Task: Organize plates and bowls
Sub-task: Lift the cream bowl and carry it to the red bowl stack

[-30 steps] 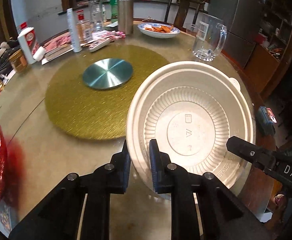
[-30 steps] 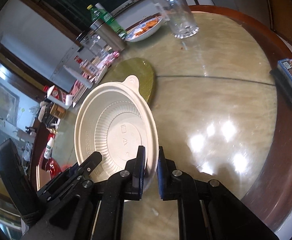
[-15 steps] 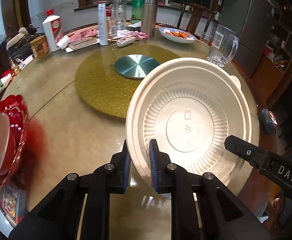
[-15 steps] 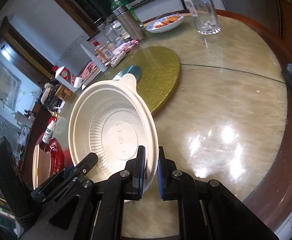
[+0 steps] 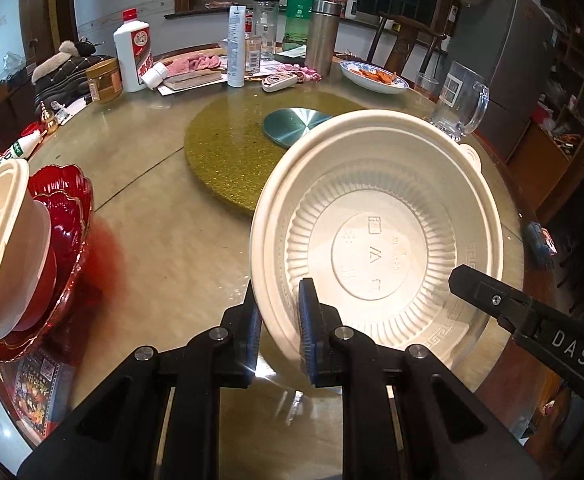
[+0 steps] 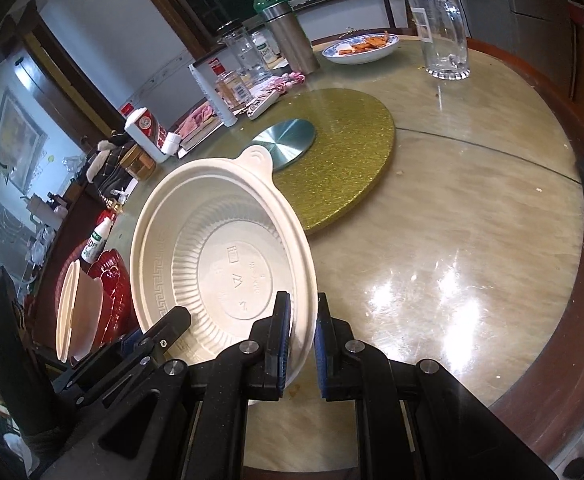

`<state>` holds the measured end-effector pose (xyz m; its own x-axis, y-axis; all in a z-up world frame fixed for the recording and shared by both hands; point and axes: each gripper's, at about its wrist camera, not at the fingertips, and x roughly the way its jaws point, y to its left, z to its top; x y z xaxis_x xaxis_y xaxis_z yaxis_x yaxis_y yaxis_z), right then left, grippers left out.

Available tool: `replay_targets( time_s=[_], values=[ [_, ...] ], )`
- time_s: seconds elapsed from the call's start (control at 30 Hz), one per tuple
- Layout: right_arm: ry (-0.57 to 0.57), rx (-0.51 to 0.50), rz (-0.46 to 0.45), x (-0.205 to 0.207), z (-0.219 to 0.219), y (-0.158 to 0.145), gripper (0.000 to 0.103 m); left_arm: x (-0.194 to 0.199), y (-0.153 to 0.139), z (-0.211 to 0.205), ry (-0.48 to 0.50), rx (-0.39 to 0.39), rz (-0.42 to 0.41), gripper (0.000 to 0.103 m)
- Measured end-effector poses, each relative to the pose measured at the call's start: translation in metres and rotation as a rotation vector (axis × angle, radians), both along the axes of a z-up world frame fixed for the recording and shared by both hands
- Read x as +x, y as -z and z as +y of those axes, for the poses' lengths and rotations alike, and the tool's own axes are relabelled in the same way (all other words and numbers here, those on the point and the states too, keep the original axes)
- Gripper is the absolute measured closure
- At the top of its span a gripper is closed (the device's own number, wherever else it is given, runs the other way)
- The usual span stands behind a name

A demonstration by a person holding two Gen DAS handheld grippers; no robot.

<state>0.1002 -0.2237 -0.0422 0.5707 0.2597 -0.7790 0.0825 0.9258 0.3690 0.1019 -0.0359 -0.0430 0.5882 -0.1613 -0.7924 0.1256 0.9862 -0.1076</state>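
Left claw (image 5: pixel 278 322) and right claw (image 6: pixel 300 334), each clenched on opposite rims of the cream plastic bowl (image 5: pixel 379 240), held tilted above the bench (image 5: pixel 164 240). Left: red dishes (image 5: pixel 66 216) carrying another cream bowl (image 5: pixel 0 236); beyond: gold turntable (image 5: pixel 228 152).

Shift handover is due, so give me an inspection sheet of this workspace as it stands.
Surface: round marble-look table with a gold turntable and a steel disc on it.
Job's things: cream plastic bowl held tilted above the table; smaller cream bowl resting in stacked red glass dishes at the left edge.
Clutter: glass mug, plate of food, steel flask, green bottle, white liquor bottle, jar, tube, papers.
Grippers: left gripper and right gripper each clamp opposite parts of the large bowl's rim.
Cables: nothing seen.
Surroundings: dark windows, wooden chair, shelving, grey refrigerator.
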Motion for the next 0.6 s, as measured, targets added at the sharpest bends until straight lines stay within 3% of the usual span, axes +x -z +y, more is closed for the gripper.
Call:
replay_targets(
  time_s=[0.6],
  values=[
    [-0.012, -0.017, -0.019, -0.0044, 0.0082, -0.0033, 0.092, -0.0081, -0.0037, 0.0057, -0.006, -0.007, -0.012, 0.087]
  ],
)
